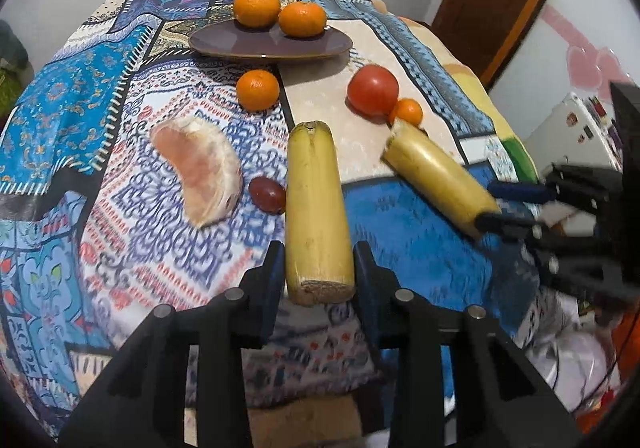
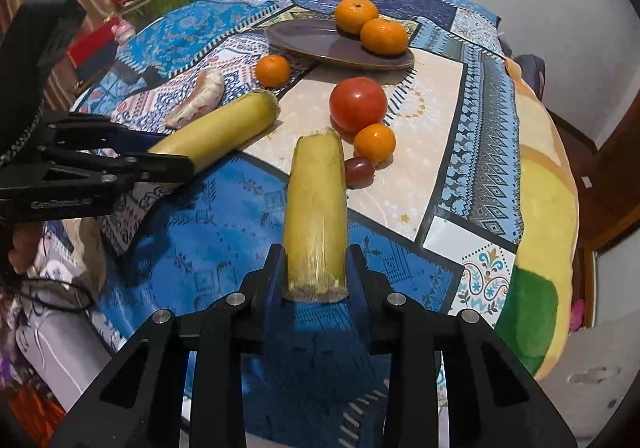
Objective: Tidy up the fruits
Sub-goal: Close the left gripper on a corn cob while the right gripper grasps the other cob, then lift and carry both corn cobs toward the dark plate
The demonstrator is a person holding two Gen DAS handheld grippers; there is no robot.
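Each gripper, left (image 1: 316, 272) and right (image 2: 315, 272), is clamped on the near cut end of its own banana piece (image 1: 316, 203) (image 2: 316, 203), whose long axis points ahead toward the purple plate (image 1: 240, 43) holding two oranges across the tabletop (image 1: 400, 240).

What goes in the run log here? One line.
left gripper: shut on banana piece | right gripper: shut on second banana piece | plate: two oranges

Both handheld grippers were matte black plastic, angular and ribbed. The left gripper (image 1: 315, 268) and right gripper (image 2: 316, 268) carried round silver pivot pins and dark blue finger pads (image 1: 276, 280).
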